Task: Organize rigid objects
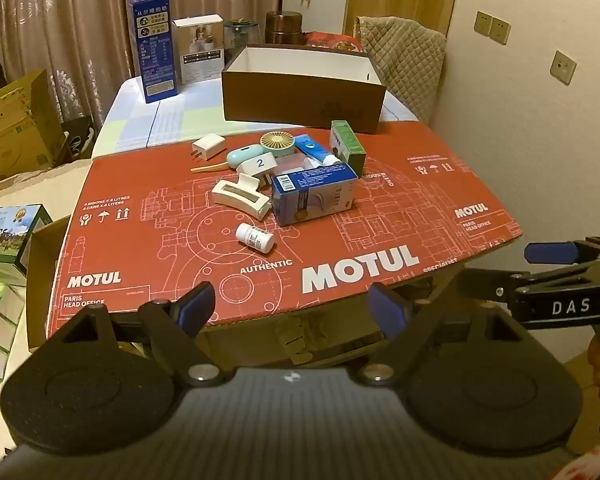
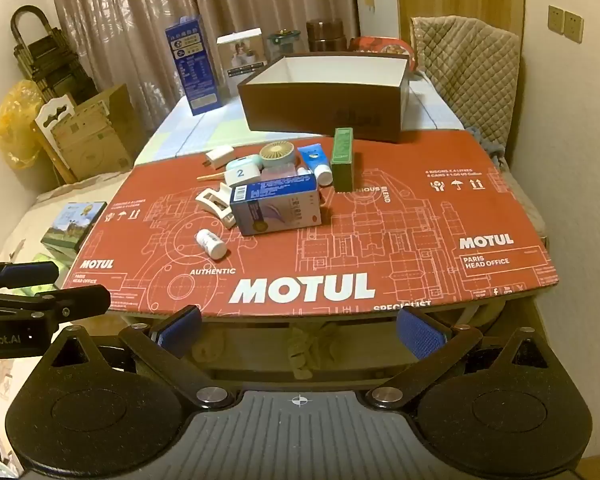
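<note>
Currently we hold both tools short of the near edge of the red cardboard sheet (image 2: 380,240), pitched downward toward it. Our left gripper (image 1: 290,306) has its blue pads spread wide with nothing between them; our right gripper (image 2: 298,330) is likewise spread wide and empty. In the left wrist view the right tool enters from the right edge; in the right wrist view the left tool enters from the left edge.

We note the loose items clustered on the far half of the sheet:
- small white bottle (image 2: 210,243), lying on its side, nearest to us, apart from the pile
- blue carton (image 2: 276,208), lying flat, just beyond the bottle
- white hair claw clip (image 2: 216,204), touching the carton's left end
- white piece marked "2" (image 2: 240,174), behind the clip
- white plug adapter (image 2: 219,157), at the far left of the group
- thin wooden stick (image 2: 210,177), beside the adapter
- small round fan (image 2: 278,154), yellow grille, at the back
- blue tube (image 2: 314,158) with white cap, right of the fan
- green box (image 2: 343,160), standing upright at the right end

Beyond the sheet, an open brown box (image 2: 324,108) with a white interior sits on the pale checked cloth (image 2: 196,128); from these angles we see nothing in it. A tall blue carton (image 2: 194,66) stands upright to its left.
</note>
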`<state>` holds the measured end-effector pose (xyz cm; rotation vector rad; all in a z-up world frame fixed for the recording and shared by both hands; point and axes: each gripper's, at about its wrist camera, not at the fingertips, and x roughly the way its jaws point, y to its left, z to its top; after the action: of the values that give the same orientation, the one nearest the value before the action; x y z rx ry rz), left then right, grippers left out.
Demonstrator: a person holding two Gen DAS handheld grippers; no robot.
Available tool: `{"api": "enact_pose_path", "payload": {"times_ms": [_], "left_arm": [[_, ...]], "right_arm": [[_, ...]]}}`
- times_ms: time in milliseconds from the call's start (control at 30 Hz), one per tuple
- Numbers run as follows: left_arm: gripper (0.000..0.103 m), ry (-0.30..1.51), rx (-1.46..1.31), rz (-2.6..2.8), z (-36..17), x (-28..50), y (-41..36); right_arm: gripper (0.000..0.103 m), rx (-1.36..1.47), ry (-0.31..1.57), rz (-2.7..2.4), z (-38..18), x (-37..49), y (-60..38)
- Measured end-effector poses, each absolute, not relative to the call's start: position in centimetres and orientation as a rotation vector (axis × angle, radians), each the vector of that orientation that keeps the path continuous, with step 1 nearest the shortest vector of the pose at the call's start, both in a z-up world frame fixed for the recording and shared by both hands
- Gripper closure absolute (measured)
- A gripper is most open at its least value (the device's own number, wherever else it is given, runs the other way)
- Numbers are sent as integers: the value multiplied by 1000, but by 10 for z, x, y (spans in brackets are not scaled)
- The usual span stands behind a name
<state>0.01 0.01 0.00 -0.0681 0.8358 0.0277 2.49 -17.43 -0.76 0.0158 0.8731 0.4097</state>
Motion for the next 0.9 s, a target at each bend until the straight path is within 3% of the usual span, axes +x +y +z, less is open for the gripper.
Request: {"api": "enact_pose_path", "payload": {"times_ms": [900], "left_arm": [[22, 834, -61, 30, 0, 0, 0]], "right_arm": [[2, 19, 875, 418, -6, 25, -176]]}}
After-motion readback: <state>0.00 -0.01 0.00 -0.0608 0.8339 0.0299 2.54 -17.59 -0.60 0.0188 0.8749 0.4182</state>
